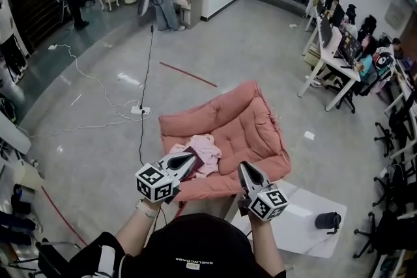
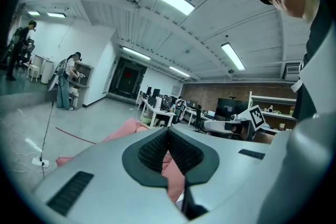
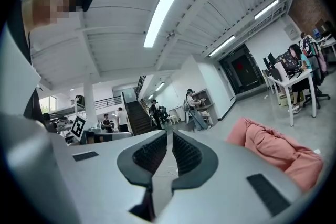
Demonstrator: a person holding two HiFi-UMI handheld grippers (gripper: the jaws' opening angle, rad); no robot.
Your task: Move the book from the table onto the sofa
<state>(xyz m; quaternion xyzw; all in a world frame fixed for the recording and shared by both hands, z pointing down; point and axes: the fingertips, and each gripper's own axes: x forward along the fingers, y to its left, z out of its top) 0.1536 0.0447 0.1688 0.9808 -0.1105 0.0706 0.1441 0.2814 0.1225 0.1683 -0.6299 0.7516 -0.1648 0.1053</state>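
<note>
The left hand-held gripper (image 1: pixel 191 159) and right hand-held gripper (image 1: pixel 244 166) are pressed together, empty, over the sofa (image 1: pixel 251 124); maybe the book (image 1: pixel 184 153) lies by the left tip.

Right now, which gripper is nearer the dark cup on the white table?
Right. The right gripper sits just up-left of the dark cup; the left gripper is farther left, by the pink sofa.

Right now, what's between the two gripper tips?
In the head view, the seat of the pink sofa and the edge of a pale pink cloth lie between the left gripper and the right gripper. Nothing else shows there.
</note>
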